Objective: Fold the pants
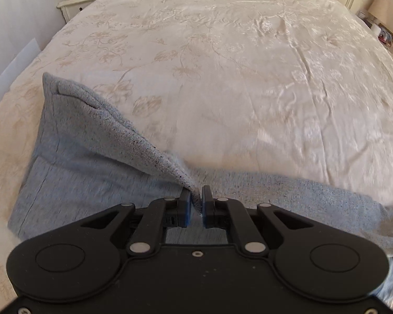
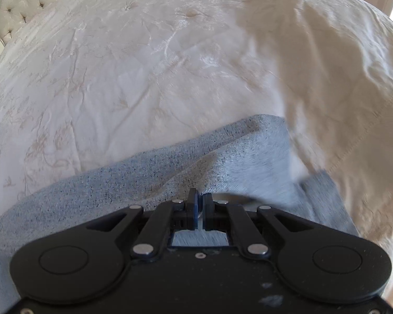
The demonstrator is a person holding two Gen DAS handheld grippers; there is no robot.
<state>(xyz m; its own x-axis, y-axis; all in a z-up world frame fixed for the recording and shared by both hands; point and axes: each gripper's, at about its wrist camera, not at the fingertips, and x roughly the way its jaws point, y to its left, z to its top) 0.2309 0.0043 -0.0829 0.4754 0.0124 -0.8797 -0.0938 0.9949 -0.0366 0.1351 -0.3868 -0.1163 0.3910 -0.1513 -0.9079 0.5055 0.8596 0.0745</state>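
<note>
the pants (image 1: 86, 162) are soft heathered blue-grey knit with dark flecks, lying on a cream satin bedspread (image 1: 222, 65) with a raised floral weave and creases. in the left wrist view, the left gripper (image 1: 196, 204) has its blue-padded jaws pinched on a raised ridge of the fabric; a flat panel runs toward 10 o'clock and a long band toward 3 o'clock. in the right wrist view, the right gripper (image 2: 199, 209) is clamped on a fold, the pants (image 2: 118, 178) stretching from 8 to 2 o'clock.
</note>
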